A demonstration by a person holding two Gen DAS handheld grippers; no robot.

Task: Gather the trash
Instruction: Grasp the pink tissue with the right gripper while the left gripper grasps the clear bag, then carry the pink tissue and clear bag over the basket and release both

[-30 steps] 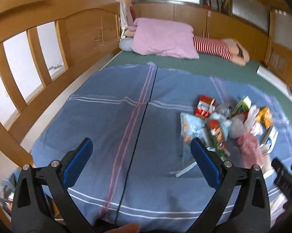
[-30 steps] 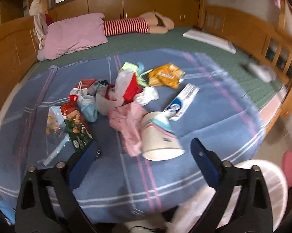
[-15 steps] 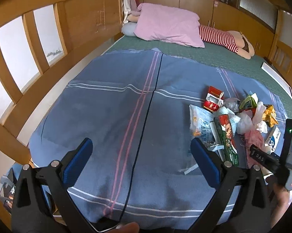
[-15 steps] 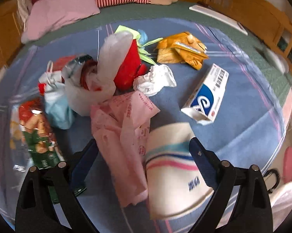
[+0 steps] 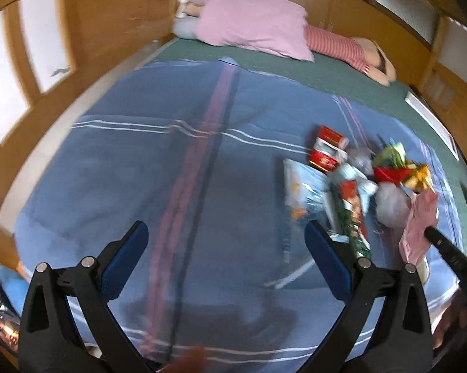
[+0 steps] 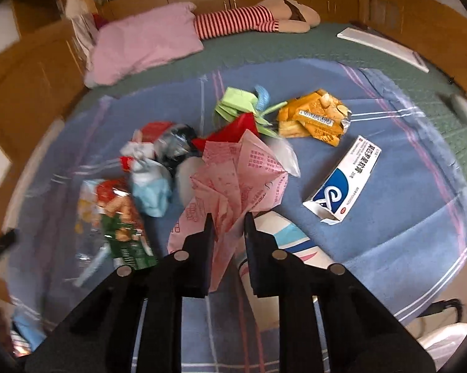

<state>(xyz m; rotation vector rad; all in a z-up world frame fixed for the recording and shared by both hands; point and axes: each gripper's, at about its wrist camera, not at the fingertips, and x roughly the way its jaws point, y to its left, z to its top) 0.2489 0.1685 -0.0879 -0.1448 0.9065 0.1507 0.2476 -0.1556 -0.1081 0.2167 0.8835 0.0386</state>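
A: Right gripper [image 6: 226,217], fingers pinched tight on the crumpled pink printed paper [image 6: 239,174], lifting it above the litter heap on the blue striped blanket [image 6: 388,233]!

B: And beside it?

A: The white-and-blue cardboard medicine box [image 6: 342,183] lies to its right, the white paper cup with teal stripe [image 6: 283,236] just beneath.

B: Left gripper [image 5: 224,242]?

A: Spread wide over bare blanket, nothing held, well left of the pile.

The left gripper [image 5: 225,242] is hovering with its blue-padded fingers [image 5: 126,256] spread wide apart, nothing lying between them. The right gripper [image 6: 227,222] is reaching forward with its two black fingers [image 6: 202,248] drawn close together, pinching a pink sheet [image 6: 233,177] between the tips.
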